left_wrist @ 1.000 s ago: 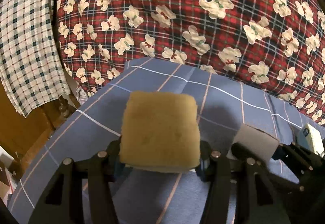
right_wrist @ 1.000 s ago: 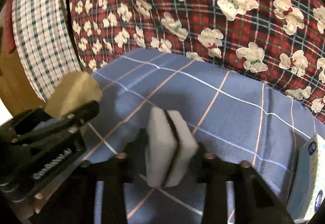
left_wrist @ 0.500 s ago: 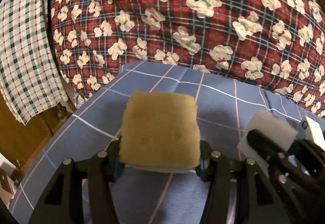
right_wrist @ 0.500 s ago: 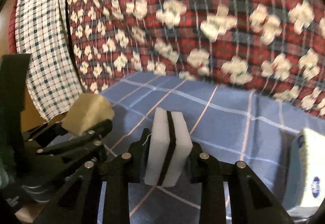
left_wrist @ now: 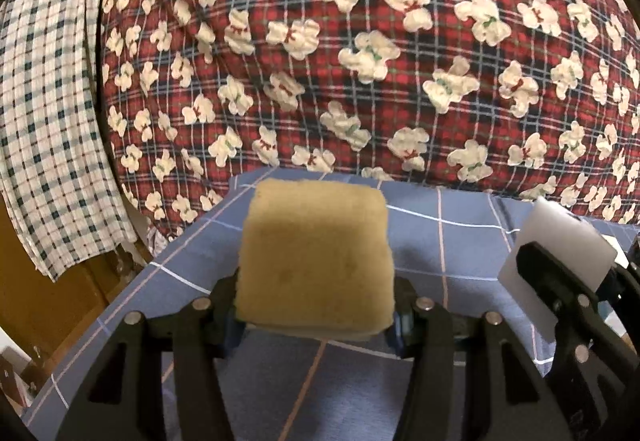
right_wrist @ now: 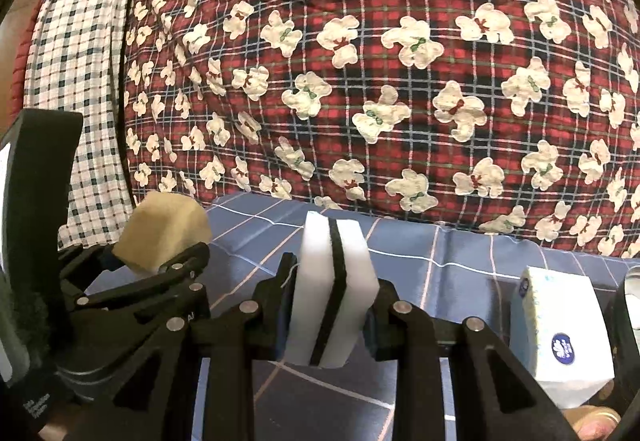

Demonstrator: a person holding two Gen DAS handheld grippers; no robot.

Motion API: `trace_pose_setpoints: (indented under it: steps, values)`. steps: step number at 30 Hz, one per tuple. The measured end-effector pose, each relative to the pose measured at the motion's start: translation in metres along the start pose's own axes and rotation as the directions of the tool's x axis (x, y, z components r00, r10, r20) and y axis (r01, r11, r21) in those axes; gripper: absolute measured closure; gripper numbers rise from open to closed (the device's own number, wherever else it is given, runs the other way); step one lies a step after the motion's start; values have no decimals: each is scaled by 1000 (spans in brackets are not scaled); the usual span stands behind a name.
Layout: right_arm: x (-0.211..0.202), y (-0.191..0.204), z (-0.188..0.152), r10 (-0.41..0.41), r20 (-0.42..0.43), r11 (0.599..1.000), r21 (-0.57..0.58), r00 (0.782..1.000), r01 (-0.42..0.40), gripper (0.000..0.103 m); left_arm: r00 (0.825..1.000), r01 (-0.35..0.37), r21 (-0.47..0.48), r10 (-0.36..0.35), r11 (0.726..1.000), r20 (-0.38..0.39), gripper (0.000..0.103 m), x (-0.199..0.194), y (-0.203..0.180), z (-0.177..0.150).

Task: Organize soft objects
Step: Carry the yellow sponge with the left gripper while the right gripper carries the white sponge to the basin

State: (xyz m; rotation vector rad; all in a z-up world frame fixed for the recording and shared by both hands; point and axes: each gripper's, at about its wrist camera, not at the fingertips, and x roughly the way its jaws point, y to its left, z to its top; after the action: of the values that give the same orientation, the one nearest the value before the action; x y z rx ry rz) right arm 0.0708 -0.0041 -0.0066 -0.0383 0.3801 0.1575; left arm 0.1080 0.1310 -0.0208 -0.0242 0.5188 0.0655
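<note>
Left wrist view first: the left claw point(left_wrist: 316, 305) is clamped on a tan sponge point(left_wrist: 316, 257), held flat-face-up in the lower middle of the frame. Compared with a second ago, more of the red teddy-print quilt point(left_wrist: 360, 53) is seen and less of the blue checked sheet point(left_wrist: 440, 241), so the sponge is being lifted off the bed, looks like. The white sponge point(left_wrist: 556, 241) in the other claw has drifted from low right to higher up at the right edge. Both pieces seem picked and carried now, so what's left is probably the drop-off, wherever that's meant to be.

Right wrist view: the right claw point(right_wrist: 332, 317) is closed on the white sponge point(right_wrist: 332, 289), held upright on edge, and here a black layer down its middle is shown, which can't be made out from the other side. A tissue pack point(right_wrist: 560, 329) at lower right is only seen here too, sitting on the sheet just beside the claw. The tan sponge point(right_wrist: 164, 233) and the left claw point(right_wrist: 156, 261) are seen at left. A checked cloth point(right_wrist: 76, 81) is hung at upper left.
</note>
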Motion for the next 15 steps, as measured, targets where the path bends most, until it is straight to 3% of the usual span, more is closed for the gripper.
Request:
trace_pose_setpoints:
  steps: [15]
  values:
    - [-22,3,-8,-11,29,1000,-16,1000,12,71,998,7,3,-7,1000,59,49,-20,-6,-5]
